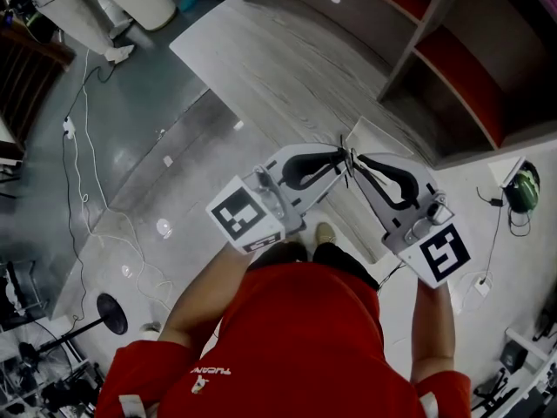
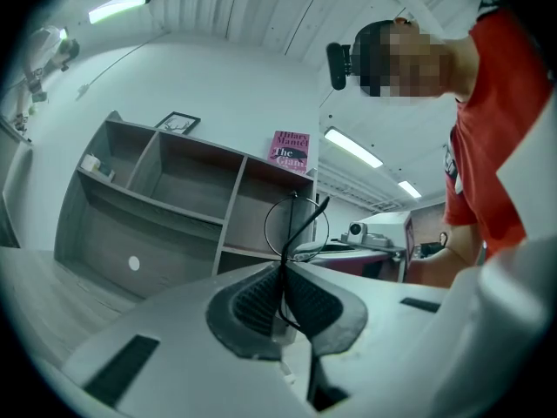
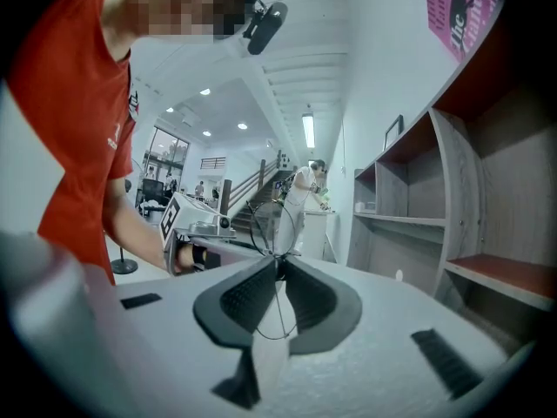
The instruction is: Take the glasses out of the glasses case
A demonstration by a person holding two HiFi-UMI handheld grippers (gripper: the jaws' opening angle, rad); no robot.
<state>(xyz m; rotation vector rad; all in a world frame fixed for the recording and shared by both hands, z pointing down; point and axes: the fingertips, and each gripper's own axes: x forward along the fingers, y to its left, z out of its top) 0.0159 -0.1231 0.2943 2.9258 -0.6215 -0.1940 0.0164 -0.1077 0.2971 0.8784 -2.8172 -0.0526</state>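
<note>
Both tools are up in front of the person in the red shirt and meet tip to tip over the wood-grain bench. The glasses, a thin black wire pair, hang in the air right where the tips come together, clear of the bench top.

The left tool is clenched: its dark ribbed pads are pressed together on the wire, one round lens ring stands up above the tips, and a temple arm slants off to the upper right. The right tool is grasping the glasses too. Its pad tips pinch the frame, one lens ring rises above them and another loop of wire sits down in the wedge between the pads. So it's a two-sided hold, one tool on each side of the same pair.

In the head view the marker cubes sit nearest the person's body and the jaws point away. Behind the bench stands a grey shelf unit with a pink book on top.
</note>
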